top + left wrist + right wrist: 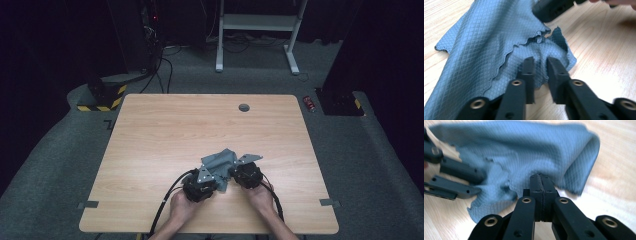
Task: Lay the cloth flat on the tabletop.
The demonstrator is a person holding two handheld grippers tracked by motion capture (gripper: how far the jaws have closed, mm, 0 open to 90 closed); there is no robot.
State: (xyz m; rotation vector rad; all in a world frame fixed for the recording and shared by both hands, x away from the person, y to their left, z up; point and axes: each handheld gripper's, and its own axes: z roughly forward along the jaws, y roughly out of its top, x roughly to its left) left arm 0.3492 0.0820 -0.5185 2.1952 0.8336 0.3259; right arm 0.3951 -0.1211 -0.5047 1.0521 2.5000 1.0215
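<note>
Near the table's (150, 130) front edge, the right claw (541, 181) pinches the crumpled blue-grey microfibre cloth's (481, 37) edge, jaws pressed together; the left claw (540, 63) stands spread over the cloth beside it.

Wooden table (150, 150); grey carpet (380, 165), white desk frame (257, 22), dark walls

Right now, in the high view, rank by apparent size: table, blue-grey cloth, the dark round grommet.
1. table
2. blue-grey cloth, partly hidden by both grippers, yet clearly bigger than the grommet
3. grommet
</note>
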